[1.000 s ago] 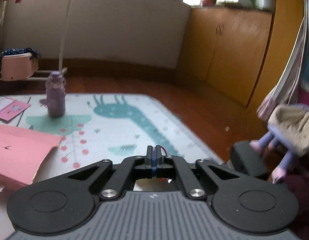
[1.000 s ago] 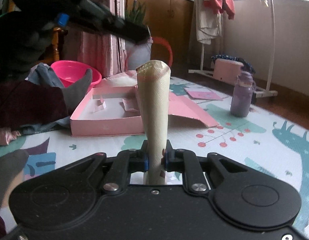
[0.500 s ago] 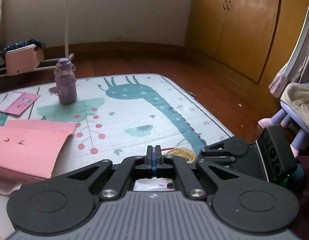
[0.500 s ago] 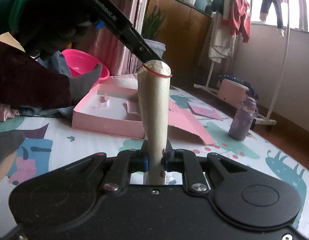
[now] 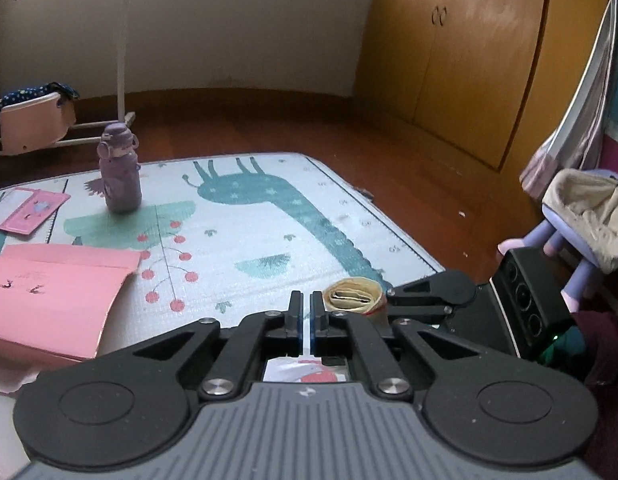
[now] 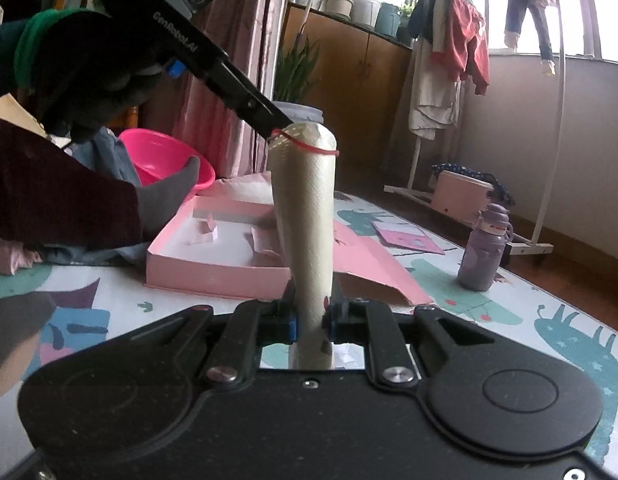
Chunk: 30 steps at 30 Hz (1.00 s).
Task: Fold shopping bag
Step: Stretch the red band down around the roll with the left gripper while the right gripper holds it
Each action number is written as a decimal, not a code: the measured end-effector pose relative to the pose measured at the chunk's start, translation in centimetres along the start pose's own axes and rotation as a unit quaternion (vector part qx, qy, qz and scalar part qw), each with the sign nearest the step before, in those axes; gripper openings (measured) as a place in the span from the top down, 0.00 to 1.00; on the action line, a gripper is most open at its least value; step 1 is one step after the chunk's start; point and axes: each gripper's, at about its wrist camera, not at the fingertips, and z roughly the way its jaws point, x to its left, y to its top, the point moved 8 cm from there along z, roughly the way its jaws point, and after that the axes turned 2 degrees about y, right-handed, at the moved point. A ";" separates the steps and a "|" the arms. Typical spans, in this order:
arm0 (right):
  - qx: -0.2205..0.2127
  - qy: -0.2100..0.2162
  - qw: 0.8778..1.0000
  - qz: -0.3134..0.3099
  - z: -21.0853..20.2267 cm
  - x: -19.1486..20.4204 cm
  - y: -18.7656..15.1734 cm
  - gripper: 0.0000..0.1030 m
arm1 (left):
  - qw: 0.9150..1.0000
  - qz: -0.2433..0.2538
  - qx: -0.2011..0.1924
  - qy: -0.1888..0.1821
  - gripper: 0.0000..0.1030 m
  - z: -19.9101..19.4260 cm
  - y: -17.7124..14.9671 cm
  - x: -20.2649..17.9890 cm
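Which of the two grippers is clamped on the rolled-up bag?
The right gripper: its jaws squeeze the rolled bag low down. The left gripper only meets the red rubber band at the bag's tip.

Woven cream fabric, matt black plastic, glossy paperboard

The rolled shopping bag (image 6: 305, 216) looks like cream woven cloth with a fine, slightly rough weave, ringed by a thin red rubber band (image 6: 309, 145). The right gripper (image 6: 312, 322) and left gripper (image 5: 307, 320) are matt black plastic with bright metal screws and blue pad edges. The play mat (image 5: 269, 240) is smooth printed foam, the pink box (image 6: 213, 252) smooth cardboard, the bottle (image 5: 120, 174) matt lilac plastic, the floor (image 5: 349, 136) polished reddish wood, and the basin (image 6: 161, 160) glossy pink plastic.
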 end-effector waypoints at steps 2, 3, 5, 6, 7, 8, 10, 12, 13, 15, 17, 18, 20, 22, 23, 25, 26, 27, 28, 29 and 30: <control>-0.001 0.006 1.000 0.006 0.0 0.0 0.0 0.87 | 1.000 -0.001 -0.009 0.004 0.86 -0.5 0.2 0.1; -0.003 0.009 1.000 0.011 -0.1 -0.1 0.0 0.87 | 1.000 0.003 -0.018 0.002 0.74 -0.9 0.3 0.1; -0.007 0.018 1.000 0.016 -0.2 -0.1 0.2 0.87 | 0.999 0.011 -0.035 -0.004 0.50 -1.7 0.5 -0.1; -0.007 0.022 1.000 0.017 -0.2 0.0 0.3 0.87 | 0.999 0.019 -0.045 -0.009 0.46 -2.2 0.5 -0.3; -0.006 0.025 1.000 0.017 -0.2 0.1 0.3 0.87 | 0.998 0.035 -0.053 -0.012 0.46 -2.6 0.5 -0.7; -0.006 0.027 0.999 0.017 -0.2 0.2 0.2 0.87 | 0.997 0.060 -0.052 -0.015 0.46 -2.7 0.4 -1.3; -0.005 0.034 0.999 0.018 -0.2 0.4 0.2 0.87 | 0.991 0.120 -0.048 -0.024 0.46 -3.0 0.1 -2.7; -0.005 0.044 0.999 0.019 -0.2 0.6 0.1 0.87 | 0.984 0.171 -0.038 -0.033 0.46 -3.0 -0.2 -4.0; -0.006 0.046 0.999 0.019 -0.3 0.7 0.2 0.87 | 0.980 0.193 -0.031 -0.035 0.49 -3.1 -0.3 -4.5; -0.006 0.046 0.999 0.012 -0.3 0.8 0.2 0.87 | 0.970 0.241 -0.013 -0.024 0.67 -2.9 -0.5 -5.8; -0.005 0.047 0.999 0.004 -0.4 0.9 0.1 0.87 | 0.959 0.283 0.008 -0.019 0.69 -2.7 -0.7 -6.5; -0.004 0.046 0.999 0.001 -0.4 1.0 0.1 0.87 | 0.954 0.299 0.019 -0.023 0.71 -2.6 -0.8 -6.8; 0.001 0.051 0.999 -0.013 -0.3 1.4 0.1 0.87 | 0.946 0.322 0.035 -0.029 0.72 -2.5 -1.1 -7.3; 0.004 0.058 0.998 -0.024 -0.2 1.8 0.2 0.87 | 0.937 0.343 0.057 -0.030 0.72 -2.2 -1.3 -7.5; 0.007 0.060 0.998 -0.034 -0.1 2.1 0.2 0.87 | 0.933 0.352 0.066 -0.031 0.73 -2.1 -1.4 -7.6; 0.011 0.063 0.997 -0.045 -0.1 2.5 0.2 0.87 | 0.919 0.380 0.095 -0.041 0.88 -1.6 -2.0 -7.7; 0.013 0.065 0.997 -0.049 -0.1 2.7 0.2 0.87 | 0.909 0.399 0.114 -0.049 0.90 -1.4 -2.6 -7.9; 0.014 0.067 0.996 -0.052 -0.1 2.8 0.2 0.87 | 0.901 0.413 0.125 -0.053 0.91 -1.3 -3.1 -8.0; 0.018 0.068 0.996 -0.054 -0.1 2.9 0.1 0.87 | 0.889 0.435 0.136 -0.049 0.95 -1.3 -3.6 -8.2; 0.020 0.070 0.996 -0.054 -0.1 2.9 0.0 0.87 | 0.878 0.454 0.142 -0.042 0.96 -1.2 -3.9 -8.3; 0.020 0.070 0.996 -0.052 -0.1 2.8 0.1 0.87 | 0.870 0.469 0.146 -0.034 0.97 -1.1 -4.1 -8.4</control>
